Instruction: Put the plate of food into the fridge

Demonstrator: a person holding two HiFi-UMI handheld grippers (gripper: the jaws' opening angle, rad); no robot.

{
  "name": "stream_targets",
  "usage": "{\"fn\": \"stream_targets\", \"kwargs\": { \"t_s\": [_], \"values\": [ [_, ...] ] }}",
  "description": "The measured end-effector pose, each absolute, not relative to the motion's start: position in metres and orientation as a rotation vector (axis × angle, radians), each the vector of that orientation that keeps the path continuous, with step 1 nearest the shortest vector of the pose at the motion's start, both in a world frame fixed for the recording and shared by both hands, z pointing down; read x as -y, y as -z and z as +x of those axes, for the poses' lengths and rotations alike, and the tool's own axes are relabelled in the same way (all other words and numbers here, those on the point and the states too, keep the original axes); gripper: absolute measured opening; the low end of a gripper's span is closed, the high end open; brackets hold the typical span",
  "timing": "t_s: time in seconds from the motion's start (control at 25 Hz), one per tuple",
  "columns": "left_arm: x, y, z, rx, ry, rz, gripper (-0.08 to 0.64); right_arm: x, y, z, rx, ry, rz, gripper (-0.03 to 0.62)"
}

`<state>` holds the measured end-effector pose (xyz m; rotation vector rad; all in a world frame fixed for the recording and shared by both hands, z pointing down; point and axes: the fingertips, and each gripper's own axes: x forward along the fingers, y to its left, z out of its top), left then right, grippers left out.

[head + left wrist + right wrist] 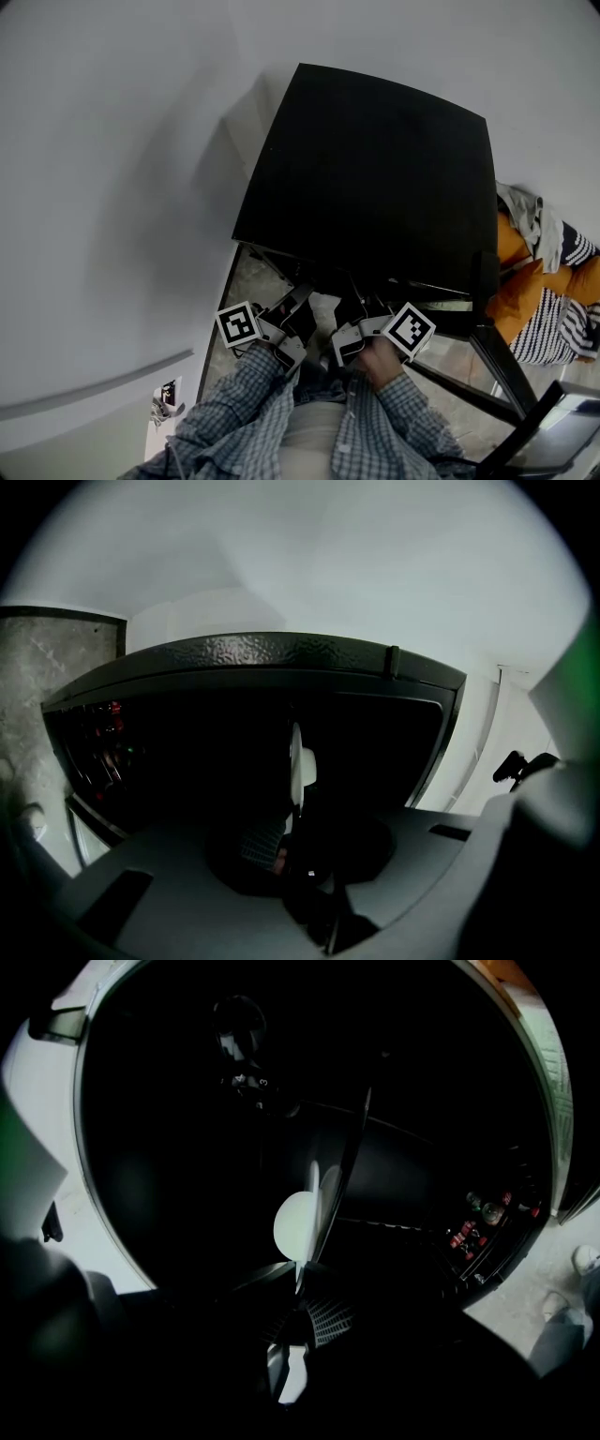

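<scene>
- White walls [112, 187] close in a corner, with a speckled grey floor [246, 281] below and a heap of orange and striped clothes [539, 277] at the right
- A black fridge [375, 169] stands in the corner, its flat top seen from above
- Small red-topped bottles [473, 1227] sit in a rack in the dark of the fridge
- The person's checked sleeves [234, 403] reach down to the front of the fridge
- The left gripper [298, 314] and the right gripper [354, 323] hang close together below the fridge's top edge
- The white plate [298, 761] shows edge-on in the left gripper view, and the jaws are pressed on its rim
- In the right gripper view the jaws likewise pinch the plate's rim
- The plate is held between both grippers at the dark fridge front; any food on it is too dark to make out
</scene>
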<state>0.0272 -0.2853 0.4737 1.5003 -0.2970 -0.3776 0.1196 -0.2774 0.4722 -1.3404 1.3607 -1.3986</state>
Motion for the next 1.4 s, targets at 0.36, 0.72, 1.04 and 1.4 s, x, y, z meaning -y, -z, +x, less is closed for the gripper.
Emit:
{"fn": "stream_targets", "kwargs": {
  "t_s": [0.36, 0.72, 1.04, 1.4],
  "values": [
    [0.29, -0.472, 0.017, 0.317, 0.403, 1.515, 0.069, 0.29, -0.473, 0.123, -1.461, 1.384, -1.4, 0.032],
    [0.288, -0.476, 0.013, 0.353, 0.391, 1.548, 0.067, 0.284, -0.466, 0.113, -1.696, 1.319, -1.5, 0.089],
    [0.288, -0.472, 0.012, 0.401, 0.334, 1.64, 0.006, 0.258, -0.466, 0.102, -1.809, 1.27, -1.562, 0.089],
    [0.276, -0.454, 0.009, 0.454, 0.228, 1.86, 0.006, 0.231, -0.428, 0.101, -2.008, 1.043, -1.62, 0.087]
  ]
}}
